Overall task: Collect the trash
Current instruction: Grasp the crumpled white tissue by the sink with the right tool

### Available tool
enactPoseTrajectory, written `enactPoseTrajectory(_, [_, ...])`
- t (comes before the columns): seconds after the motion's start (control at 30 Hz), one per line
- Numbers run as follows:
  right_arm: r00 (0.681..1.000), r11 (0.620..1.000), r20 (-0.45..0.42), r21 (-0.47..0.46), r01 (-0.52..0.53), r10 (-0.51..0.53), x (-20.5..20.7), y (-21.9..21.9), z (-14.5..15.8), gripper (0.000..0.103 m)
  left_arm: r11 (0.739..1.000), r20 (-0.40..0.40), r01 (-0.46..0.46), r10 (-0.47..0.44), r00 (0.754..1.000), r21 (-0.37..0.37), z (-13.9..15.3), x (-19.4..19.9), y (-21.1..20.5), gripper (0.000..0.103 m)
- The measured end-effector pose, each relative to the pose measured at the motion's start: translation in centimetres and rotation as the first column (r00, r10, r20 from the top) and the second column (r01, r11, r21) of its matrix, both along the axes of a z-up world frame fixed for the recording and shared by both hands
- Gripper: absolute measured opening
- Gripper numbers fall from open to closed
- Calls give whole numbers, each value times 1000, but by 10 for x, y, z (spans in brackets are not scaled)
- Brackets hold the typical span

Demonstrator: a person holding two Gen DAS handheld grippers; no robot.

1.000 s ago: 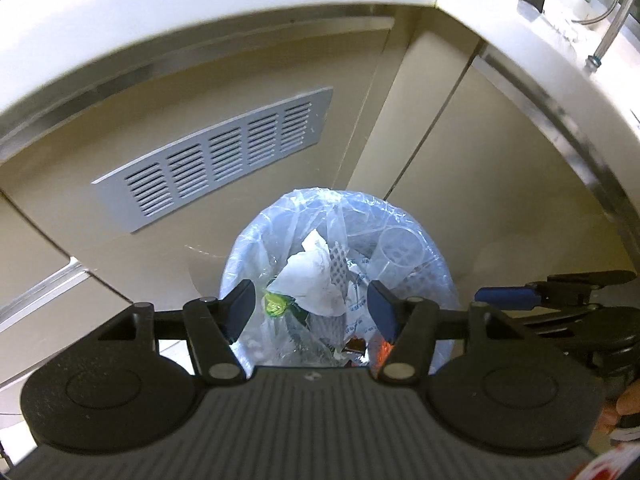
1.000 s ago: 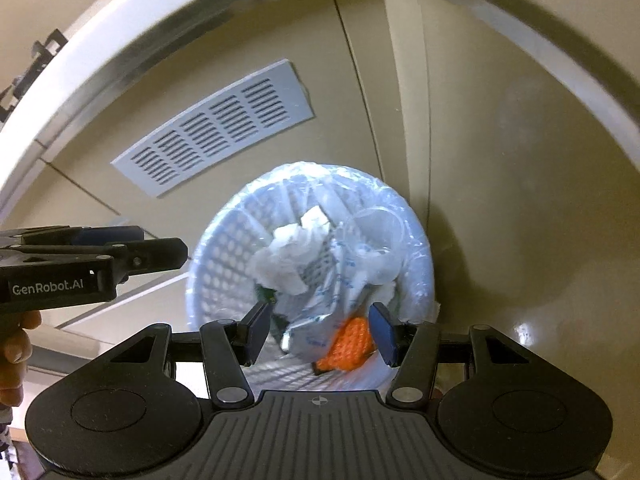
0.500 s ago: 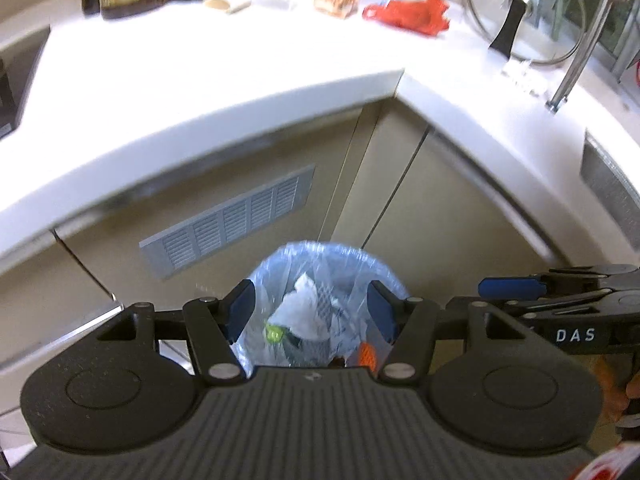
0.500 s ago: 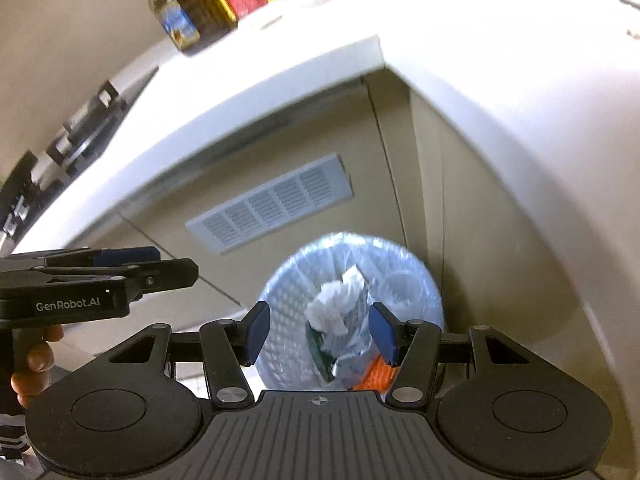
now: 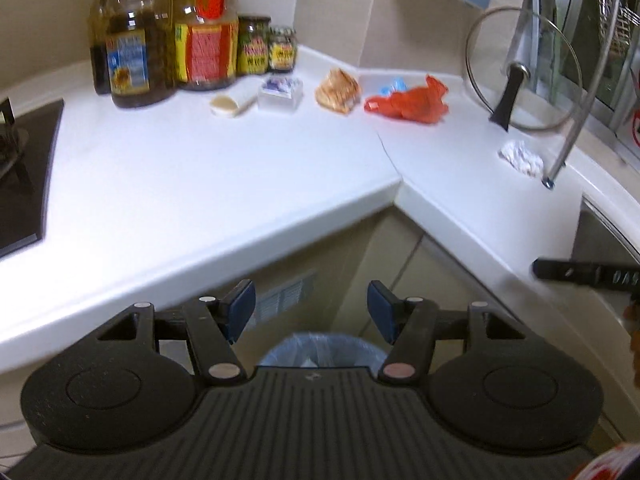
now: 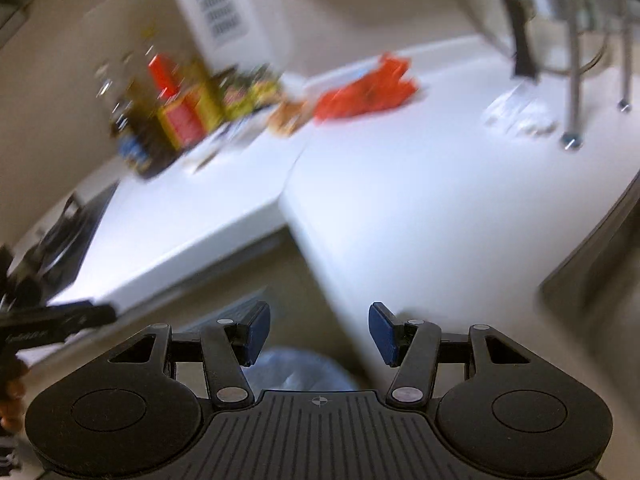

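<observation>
My left gripper (image 5: 311, 310) is open and empty, held in front of the white corner counter (image 5: 200, 168). My right gripper (image 6: 319, 332) is open and empty too, in a blurred view. On the counter lie a red plastic wrapper (image 5: 408, 101), (image 6: 366, 90), an orange-brown wrapper (image 5: 337, 90), a small clear box (image 5: 280, 94), a beige tube-like piece (image 5: 232, 103) and a crumpled white paper (image 5: 520, 156), (image 6: 516, 114). The trash bin with a blue bag (image 5: 320, 350), (image 6: 296, 368) stands low, just beyond each gripper's body.
Oil bottles and jars (image 5: 176, 40) stand at the back left of the counter. A black hob (image 5: 24, 176) is at the left edge. A glass pot lid (image 5: 520, 72) leans at the right, by a metal rack leg (image 5: 568, 148). A sink rim (image 5: 608, 224) is at the far right.
Both grippers rose from over the bin to counter height and tilted up. The bin has dropped to the bottom of both views and the counter top now fills them. Both stay open.
</observation>
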State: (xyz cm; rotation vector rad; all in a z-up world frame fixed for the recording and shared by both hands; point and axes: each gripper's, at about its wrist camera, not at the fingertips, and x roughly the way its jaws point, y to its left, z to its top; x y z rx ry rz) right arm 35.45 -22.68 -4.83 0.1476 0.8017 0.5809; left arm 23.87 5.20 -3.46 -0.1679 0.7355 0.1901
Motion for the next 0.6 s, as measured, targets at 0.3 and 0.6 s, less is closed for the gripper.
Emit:
enactPoseTrajectory(0.3, [972,984,170,-47,170,-159,82,-37,26,55,996,51,-73,70,996,46,19,34,13,59])
enactPoseTrajectory(0.6, [929,958,294,-107,268,-227,157,-42,19,55,986,70,-142,136,988,87,23,73,28,59])
